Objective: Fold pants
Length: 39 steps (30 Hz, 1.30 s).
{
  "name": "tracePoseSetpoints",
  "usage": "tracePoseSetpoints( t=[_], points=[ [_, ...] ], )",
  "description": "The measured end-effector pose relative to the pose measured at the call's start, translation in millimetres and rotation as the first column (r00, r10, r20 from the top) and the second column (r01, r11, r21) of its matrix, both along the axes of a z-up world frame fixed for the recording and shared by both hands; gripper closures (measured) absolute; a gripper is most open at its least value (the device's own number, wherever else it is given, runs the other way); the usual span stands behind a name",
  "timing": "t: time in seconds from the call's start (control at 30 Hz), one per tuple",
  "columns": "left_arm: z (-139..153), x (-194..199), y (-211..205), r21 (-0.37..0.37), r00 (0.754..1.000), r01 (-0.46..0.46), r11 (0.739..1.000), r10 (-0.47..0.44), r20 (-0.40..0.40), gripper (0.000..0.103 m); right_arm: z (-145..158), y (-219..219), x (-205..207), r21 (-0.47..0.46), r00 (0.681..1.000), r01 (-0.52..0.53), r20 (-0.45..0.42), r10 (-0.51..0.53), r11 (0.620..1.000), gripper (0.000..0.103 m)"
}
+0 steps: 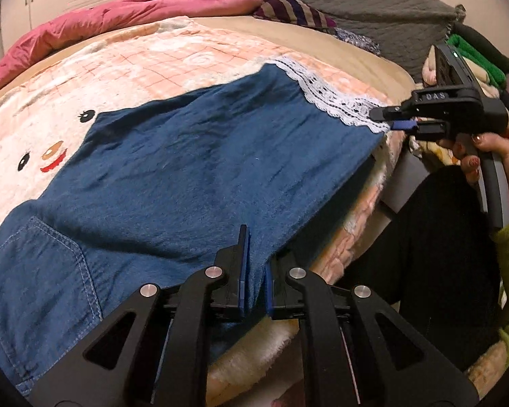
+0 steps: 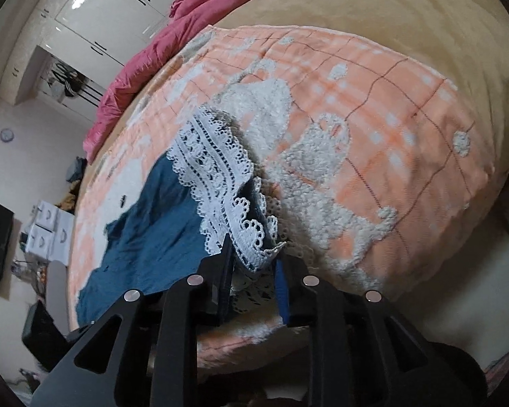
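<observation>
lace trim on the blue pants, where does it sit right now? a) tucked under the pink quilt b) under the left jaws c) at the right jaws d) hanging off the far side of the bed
c, the white lace trim at the hem of the blue pants runs down between the jaws of the right gripper, near the bed's edge.
</observation>
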<state>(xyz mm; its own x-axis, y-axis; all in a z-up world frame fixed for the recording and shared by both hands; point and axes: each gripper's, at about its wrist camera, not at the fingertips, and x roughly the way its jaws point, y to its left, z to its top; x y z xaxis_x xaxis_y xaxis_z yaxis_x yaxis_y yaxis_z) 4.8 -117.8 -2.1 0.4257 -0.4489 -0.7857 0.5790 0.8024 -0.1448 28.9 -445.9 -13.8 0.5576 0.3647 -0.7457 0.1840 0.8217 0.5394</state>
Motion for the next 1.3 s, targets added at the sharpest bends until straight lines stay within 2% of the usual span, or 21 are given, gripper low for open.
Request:
tracePoseSetpoints(
  t=[0.17, 0.27, 0.3, 0.33, 0.4, 0.43, 0.47, 0.5, 0.57, 0.63, 0.73, 0.8, 0.83, 0.87, 0.9, 0.93, 0.97, 1.07, 1.13, 1.3],
  points=[
    [-6.7, -7.5, -6.7, 0.054, 1.000, 0.029, 0.998, -0.029, -0.001, 0.101, -9.3, -0.5, -0.9, -0.032, 1.000, -0.002, -0.032, 0.001, 0.999, 0.084],
    [-9.9, -7.0, -4.5, 0.058, 1.000, 0.030, 0.998, -0.030, -0.010, 0.098, -8.6, 0.1, -3.0, -0.057, 0.999, 0.001, -0.034, -0.003, 0.998, 0.082],
    [-10.6, -5.7, -4.1, 0.054, 0.999, 0.031, 0.998, -0.030, -0.014, 0.098, -10.2, -0.5, -2.8, -0.068, 0.999, 0.009, -0.046, -0.012, 0.998, 0.077],
    [-11.7, -4.8, -3.7, 0.049, 0.999, 0.029, 0.998, -0.028, -0.014, 0.095, -12.1, -2.3, -3.7, -0.083, 0.997, 0.024, -0.064, -0.030, 0.996, 0.063],
    [-12.6, -4.5, -2.4, 0.039, 0.999, 0.030, 0.999, -0.029, -0.012, 0.092, -7.6, -5.4, -9.7, -0.087, 0.998, 0.039, -0.051, -0.043, 0.995, 0.061],
    [-10.7, -5.5, -0.6, 0.030, 1.000, 0.028, 0.999, -0.028, -0.006, 0.082, -2.7, -5.1, -11.9, -0.114, 0.998, 0.040, -0.040, -0.045, 0.993, 0.061],
    [-7.7, -7.8, 2.3, 0.017, 1.000, 0.025, 1.000, -0.025, 0.001, 0.060, 7.0, -3.8, -15.9, -0.158, 0.999, 0.041, -0.008, -0.043, 0.987, 0.059],
    [-4.8, -10.5, 4.8, 0.003, 1.000, 0.021, 1.000, -0.021, 0.006, 0.052, 15.1, -2.4, -19.6, -0.175, 0.999, 0.039, 0.027, -0.035, 0.984, 0.058],
    [4.7, -17.1, 13.9, -0.036, 1.000, 0.004, 0.999, -0.003, 0.023, 0.050, 28.2, 4.6, -24.8, -0.204, 0.997, 0.005, 0.080, 0.011, 0.979, 0.048],
    [14.4, -23.3, 25.6, -0.066, 0.998, -0.038, 0.997, 0.040, 0.038, 0.050, 39.5, 25.0, -28.8, -0.267, 0.986, -0.082, 0.120, 0.117, 0.960, 0.041],
    [33.1, -36.0, 57.4, -0.141, 0.988, -0.133, 0.981, 0.142, 0.056, 0.049, 43.2, 71.5, -31.5, -0.337, 0.940, -0.247, 0.144, 0.309, 0.908, 0.038],
    [41.5, -43.0, 85.1, -0.155, 0.968, -0.235, 0.960, 0.246, 0.055, 0.048, 41.1, 98.5, -28.4, -0.370, 0.909, -0.320, 0.140, 0.393, 0.872, 0.038],
    [43.7, -45.0, 97.9, -0.149, 0.953, -0.289, 0.946, 0.299, 0.052, 0.047, 38.5, 117.5, -23.6, -0.400, 0.889, -0.361, 0.124, 0.440, 0.842, 0.037],
    [45.6, -47.4, 115.9, -0.126, 0.927, -0.363, 0.923, 0.372, 0.052, 0.047, 35.1, 130.3, -21.5, -0.421, 0.873, -0.390, 0.114, 0.474, 0.819, 0.037],
    [46.5, -48.7, 124.9, -0.110, 0.912, -0.398, 0.911, 0.406, 0.058, 0.046, 31.7, 142.3, -18.9, -0.439, 0.856, -0.416, 0.106, 0.505, 0.797, 0.037],
    [47.3, -51.4, 141.9, -0.088, 0.884, -0.456, 0.886, 0.462, 0.069, 0.044, 24.7, 154.6, -16.2, -0.455, 0.840, -0.443, 0.091, 0.535, 0.773, 0.037],
    [47.1, -52.3, 152.2, -0.077, 0.866, -0.490, 0.868, 0.495, 0.067, 0.042, 16.0, 163.7, -13.5, -0.463, 0.830, -0.465, 0.067, 0.553, 0.754, 0.037],
    [38.3, -52.0, 193.5, -0.034, 0.783, -0.620, 0.783, 0.621, 0.024, 0.042, -7.5, 176.0, -8.1, -0.479, 0.821, -0.504, -0.008, 0.570, 0.719, 0.037],
    [32.9, -46.9, 205.4, -0.059, 0.762, -0.647, 0.760, 0.646, -0.036, 0.042, -12.8, 177.5, -6.7, -0.484, 0.818, -0.512, -0.021, 0.575, 0.710, 0.036],
    [13.5, -26.8, 206.4, -0.035, 0.752, -0.657, 0.753, 0.651, -0.107, 0.042, -9.1, 166.8, -5.4, -0.444, 0.826, -0.504, 0.004, 0.564, 0.741, 0.032]
  ],
)
